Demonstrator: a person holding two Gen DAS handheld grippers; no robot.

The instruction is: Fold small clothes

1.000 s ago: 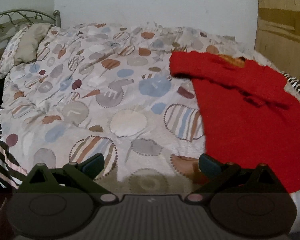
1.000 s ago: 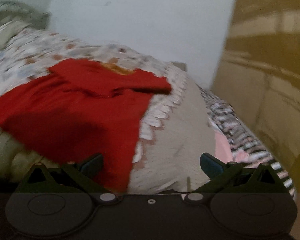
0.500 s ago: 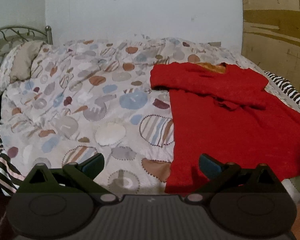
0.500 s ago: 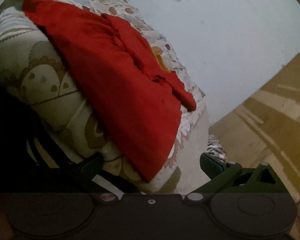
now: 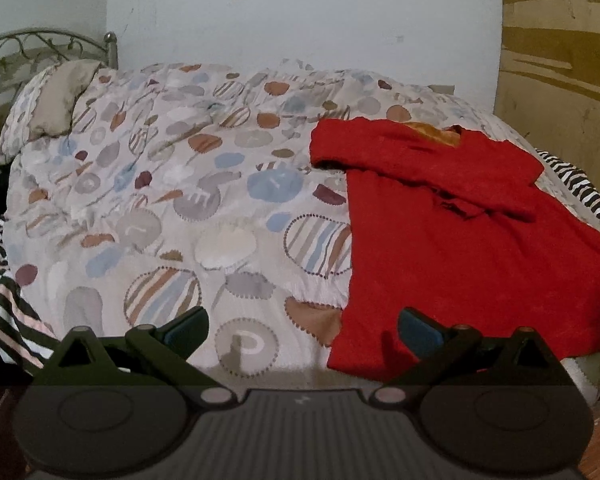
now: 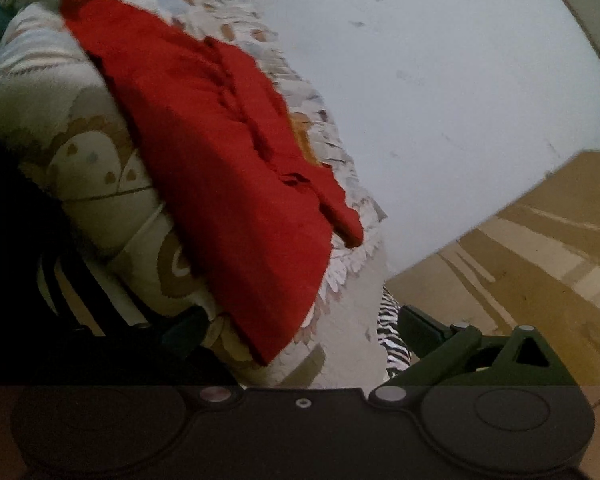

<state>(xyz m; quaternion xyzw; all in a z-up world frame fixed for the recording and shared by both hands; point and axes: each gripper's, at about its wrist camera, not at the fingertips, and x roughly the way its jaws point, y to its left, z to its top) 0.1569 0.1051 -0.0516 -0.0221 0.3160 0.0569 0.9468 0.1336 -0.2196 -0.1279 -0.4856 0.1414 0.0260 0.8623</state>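
Both grippers are spread wide and hold nothing: the left gripper (image 5: 302,330) faces the near edge of the bed (image 5: 148,208), the right gripper (image 6: 300,330) sits tilted off its near right corner. The red garment (image 5: 452,240) lies on the bed's right side, hem overhanging the near edge. Risks: pinching the patterned duvet (image 5: 204,184) with the hem, or dragging the garment off.

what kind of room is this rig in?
Most likely a bedroom: a bed with a patterned duvet, a pillow against a metal headboard, and a red garment laid out on it.
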